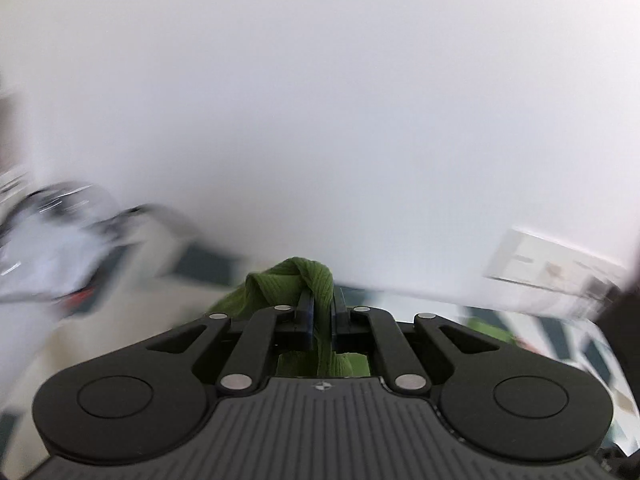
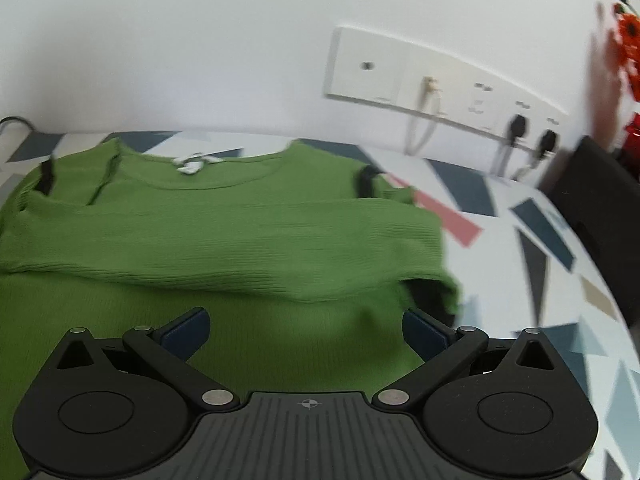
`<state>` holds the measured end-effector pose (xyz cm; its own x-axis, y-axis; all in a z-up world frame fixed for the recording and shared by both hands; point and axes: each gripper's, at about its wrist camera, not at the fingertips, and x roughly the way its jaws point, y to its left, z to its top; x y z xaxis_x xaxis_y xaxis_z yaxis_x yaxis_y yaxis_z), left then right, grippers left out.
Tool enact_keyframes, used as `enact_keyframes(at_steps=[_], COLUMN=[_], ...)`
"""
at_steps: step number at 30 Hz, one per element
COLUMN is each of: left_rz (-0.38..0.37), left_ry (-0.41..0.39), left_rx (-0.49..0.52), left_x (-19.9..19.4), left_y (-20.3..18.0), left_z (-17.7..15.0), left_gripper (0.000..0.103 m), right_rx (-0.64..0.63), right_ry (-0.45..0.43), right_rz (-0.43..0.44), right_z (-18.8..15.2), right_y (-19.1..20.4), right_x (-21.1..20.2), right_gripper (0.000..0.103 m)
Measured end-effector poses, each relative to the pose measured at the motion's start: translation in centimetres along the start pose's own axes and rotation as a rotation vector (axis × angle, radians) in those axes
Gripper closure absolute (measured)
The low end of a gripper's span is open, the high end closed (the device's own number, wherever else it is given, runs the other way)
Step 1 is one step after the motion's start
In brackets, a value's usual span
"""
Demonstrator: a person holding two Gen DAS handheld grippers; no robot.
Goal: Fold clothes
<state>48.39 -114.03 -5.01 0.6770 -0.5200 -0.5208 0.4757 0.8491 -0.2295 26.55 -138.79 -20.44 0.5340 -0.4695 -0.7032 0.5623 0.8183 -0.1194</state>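
The left gripper (image 1: 321,312), a black two-finger tool with dark blue pads, has its fingers pressed together on a bunched fold of green ribbed knit fabric (image 1: 296,280), which rises in a twist above the tips at twelve o'clock and hangs down between the linkage arms at six. Everything behind it is smeared: a white wall (image 1: 320,100), and low at the edges some scraps of a tablecloth with dark blue and pale shapes. The right gripper (image 2: 306,330), of the same make, has its fingers spread wide with nothing between them, poised over the green ribbed long-sleeved sweater (image 2: 200,248). That sweater lies flat on the white tablecloth printed with navy, grey and pink triangles (image 2: 520,232), its round neckline toward twelve o'clock with a small white tag (image 2: 192,164) inside it, and one sleeve folded straight across the chest from nine to three o'clock. On the wall beyond, at one to two o'clock, a long white outlet panel (image 2: 400,80) carries two black plugs (image 2: 518,124), and red artificial flowers (image 2: 628,40) stand at the far edge toward two o'clock.
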Motion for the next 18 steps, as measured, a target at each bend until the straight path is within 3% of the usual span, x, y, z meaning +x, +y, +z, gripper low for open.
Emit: enact_keyframes(at_steps=[2, 5, 7, 9, 10, 11, 12, 16, 18], left_rz=[-0.107, -0.194, -0.193, -0.177, -0.174, -0.176, -0.179, -0.143, -0.052], left_ry=[0.055, 0.165, 0.222, 0.263, 0.260, 0.237, 0.212, 0.097, 0.059], left_rx=[0.073, 0.192, 0.298, 0.402, 0.428, 0.439, 0.448, 0.465, 0.446], left_x=[2.5, 6.2, 7.9, 8.9, 8.6, 8.0, 7.4, 2.5, 0.0], left_y=[-4.4, -9.3, -11.4, -12.8, -12.9, -12.4, -11.8, -7.8, -5.0], left_z=[-1.1, -4.1, -6.1, -7.5, -7.8, -7.5, -7.2, -6.0, -6.0], left_gripper=[0.095, 0.094, 0.086, 0.061, 0.053, 0.039, 0.032, 0.031, 0.031], right_rx=[0.015, 0.017, 0.032, 0.063, 0.070, 0.073, 0.068, 0.037, 0.010], right_ry=[-0.012, -0.019, 0.003, 0.016, 0.014, 0.011, 0.006, -0.049, -0.091], right_rz=[-0.026, -0.070, -0.083, -0.086, -0.088, -0.089, -0.087, -0.029, 0.048], right_z=[-0.2, -0.8, -1.4, -1.7, -1.9, -2.0, -2.0, -1.7, -1.4], right_y=[-1.3, -3.0, -4.2, -5.3, -5.7, -5.9, -6.1, -5.9, -5.3], right_x=[-0.4, -0.6, -0.3, -0.2, -0.2, -0.2, -0.2, -1.0, -1.5], right_gripper=[0.001, 0.001, 0.001, 0.001, 0.001, 0.001, 0.001, 0.001, 0.001])
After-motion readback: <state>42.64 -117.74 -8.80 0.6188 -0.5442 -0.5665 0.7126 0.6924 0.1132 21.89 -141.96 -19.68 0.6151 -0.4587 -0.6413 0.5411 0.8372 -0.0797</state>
